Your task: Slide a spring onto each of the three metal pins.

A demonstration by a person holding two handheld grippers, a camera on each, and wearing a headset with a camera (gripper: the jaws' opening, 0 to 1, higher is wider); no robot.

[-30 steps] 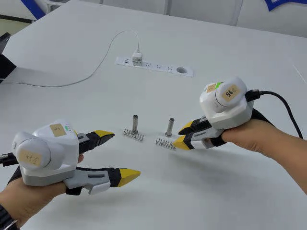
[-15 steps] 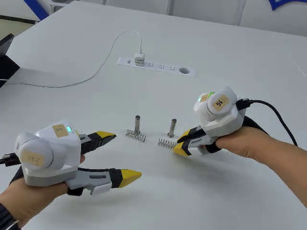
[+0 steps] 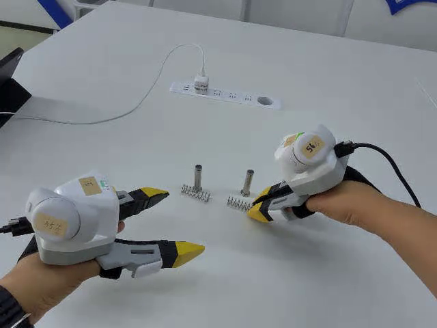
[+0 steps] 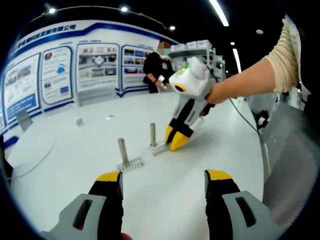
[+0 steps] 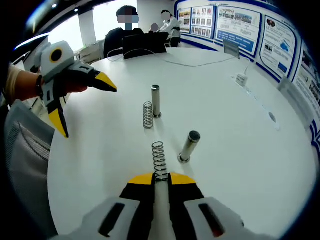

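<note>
Pinching spring by its end with narrow jaws, right gripper is aiming it toward nearby pin; left gripper is hovering wide open, empty.

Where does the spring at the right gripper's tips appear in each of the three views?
Head view: spring, centre, just left of the right gripper.
Left gripper view: centre, at the right gripper's yellow tips.
Right gripper view: lower centre, one end between the jaws.
Shared landmark: the upright pin beside it.
</note>
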